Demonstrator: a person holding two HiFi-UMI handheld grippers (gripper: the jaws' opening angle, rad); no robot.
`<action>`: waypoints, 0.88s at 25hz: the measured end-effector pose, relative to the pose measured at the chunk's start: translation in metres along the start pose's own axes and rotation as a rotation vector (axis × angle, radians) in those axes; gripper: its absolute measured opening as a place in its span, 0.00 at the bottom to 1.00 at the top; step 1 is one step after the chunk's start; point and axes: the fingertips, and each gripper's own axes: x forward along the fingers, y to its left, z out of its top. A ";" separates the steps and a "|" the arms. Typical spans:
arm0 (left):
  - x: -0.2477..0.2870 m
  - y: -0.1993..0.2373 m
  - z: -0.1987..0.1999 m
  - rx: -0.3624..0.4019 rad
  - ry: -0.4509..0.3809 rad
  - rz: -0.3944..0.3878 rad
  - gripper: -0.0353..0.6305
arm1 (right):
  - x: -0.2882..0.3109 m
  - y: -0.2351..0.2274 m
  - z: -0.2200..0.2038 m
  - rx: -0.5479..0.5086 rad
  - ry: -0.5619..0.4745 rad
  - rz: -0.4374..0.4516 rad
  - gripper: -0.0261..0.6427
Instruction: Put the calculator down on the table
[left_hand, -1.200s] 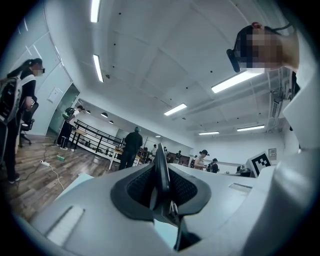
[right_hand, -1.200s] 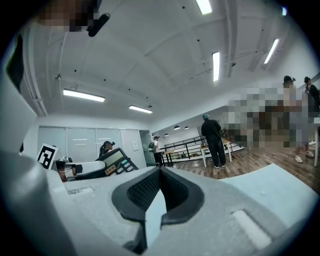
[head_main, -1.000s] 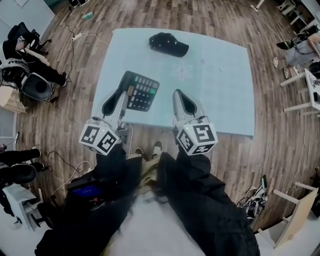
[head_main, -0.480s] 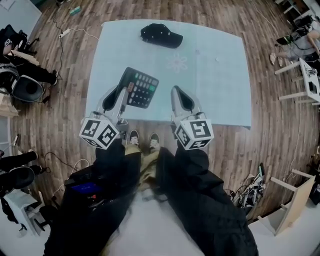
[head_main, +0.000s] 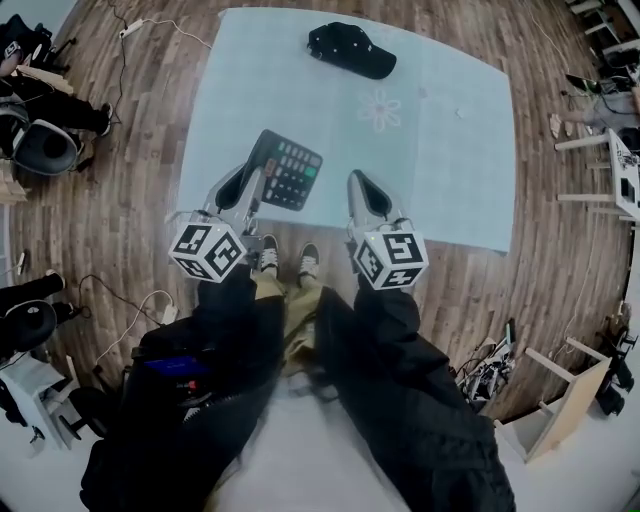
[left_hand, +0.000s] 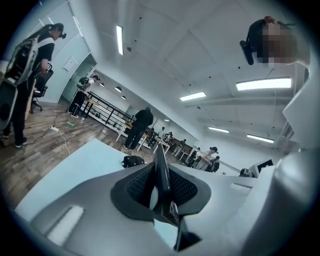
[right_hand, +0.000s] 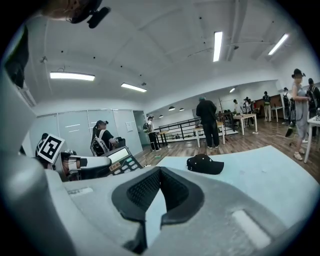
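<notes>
The left gripper (head_main: 252, 175) is holding the calculator (head_main: 290, 170). Its fingers (left_hand: 139, 186) are squeezing one thin edge of the calculator. They are standing only a little way apart, and that edge is filling the gap between them. The black pads are pressing on both sides of it.

The calculator is sticking out over the blue worktop (head_main: 455, 170), with its keys facing up. It is sitting closer to the person than the black cap (head_main: 352, 50), and a bit to the left of it. The two are well apart. In the right gripper view the calculator is tilting, with its screen end higher. I cannot tell if any part of it is touching the worktop.

The right gripper (head_main: 358, 182) is holding nothing. Its fingers (right_hand: 146, 189) are meeting at the tips, and only the blue worktop is showing through the thin slit behind them. This gripper is also pointing toward the cap, just to the right of the calculator and not touching it.

The cap is lying flat on the far part of the worktop, with nothing touching it. Both grippers are hanging over the worktop's near edge, side by side.
</notes>
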 end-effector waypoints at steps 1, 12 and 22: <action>0.000 0.007 -0.003 -0.010 0.007 0.004 0.15 | 0.005 0.002 -0.005 0.002 0.013 0.001 0.04; 0.010 0.079 -0.064 -0.149 0.128 0.080 0.15 | 0.056 0.021 -0.060 0.035 0.175 0.034 0.04; 0.028 0.133 -0.117 -0.243 0.167 0.132 0.15 | 0.092 0.012 -0.121 0.086 0.311 0.060 0.04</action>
